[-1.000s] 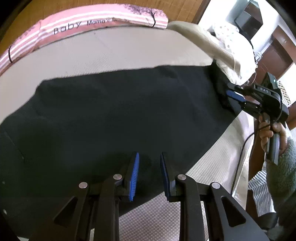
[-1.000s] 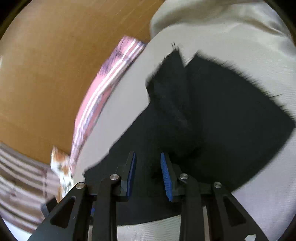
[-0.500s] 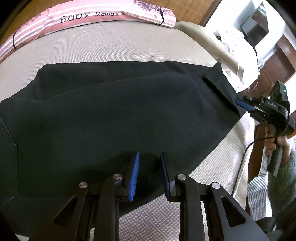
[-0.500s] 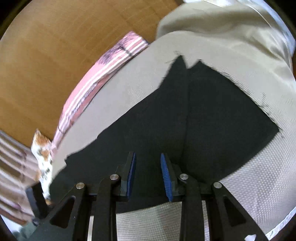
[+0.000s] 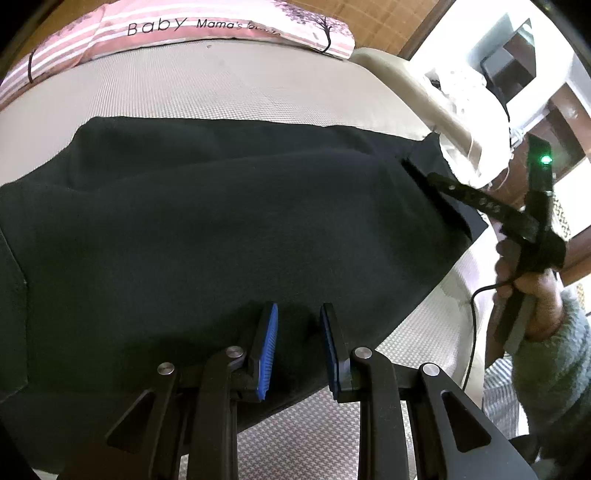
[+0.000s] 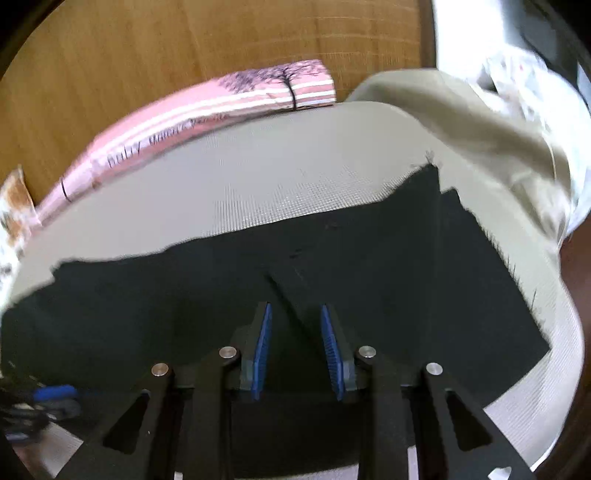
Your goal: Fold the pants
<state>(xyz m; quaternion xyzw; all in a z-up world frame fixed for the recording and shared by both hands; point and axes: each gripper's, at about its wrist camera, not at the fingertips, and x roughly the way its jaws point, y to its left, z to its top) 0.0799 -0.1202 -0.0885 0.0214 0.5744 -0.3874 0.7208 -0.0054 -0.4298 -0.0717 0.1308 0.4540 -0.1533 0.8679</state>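
We see the black fabric pants [image 5: 236, 221] spread flat across the beige textured mattress [image 5: 221, 85], with the left gripper [image 5: 298, 347] over their near edge, its blue pads slightly apart and nothing between them. The right gripper [image 6: 296, 350] hangs above the pants' other end, jaws likewise a little apart and empty. A pink striped pillow printed "Baby" [image 5: 207, 26] lies along the far edge against the wooden headboard [image 6: 147, 55], clear of both grippers.

Both wrist views look steeply down, close — sharing the black pants [image 5: 229, 229] [image 6: 369, 280].
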